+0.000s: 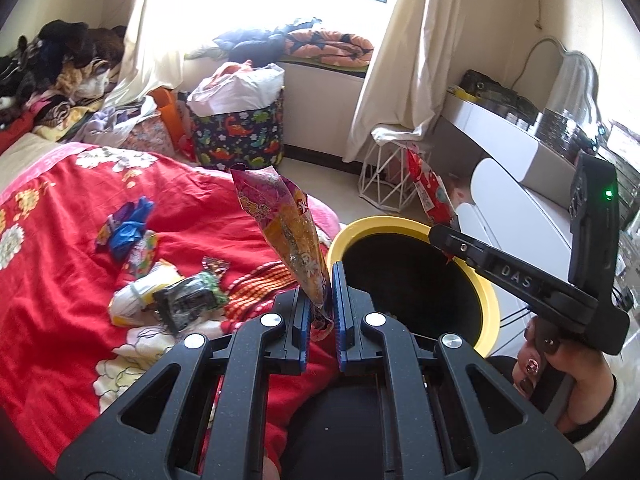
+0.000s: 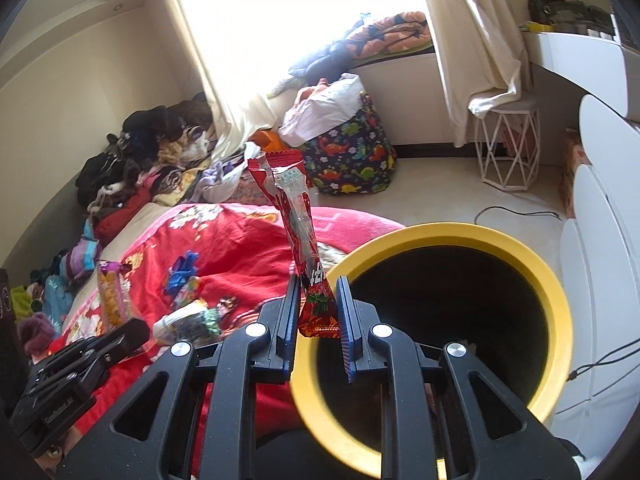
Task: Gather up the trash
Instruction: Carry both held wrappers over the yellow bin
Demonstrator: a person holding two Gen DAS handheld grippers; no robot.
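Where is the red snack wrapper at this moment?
In the right wrist view the red snack wrapper stands upright at centre, pinched in the right gripper, just left of the yellow-rimmed bin and in front of the red bedspread.

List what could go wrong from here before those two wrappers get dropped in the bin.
1. The left gripper pinches only the bottom end of the pink-and-orange wrapper, which is not yet over the yellow-rimmed bin; released now, it would likely land on the red blanket.
2. The red wrapper in the right gripper stands tall at the near rim; it may tip outside.
3. The grippers are close together and could bump.
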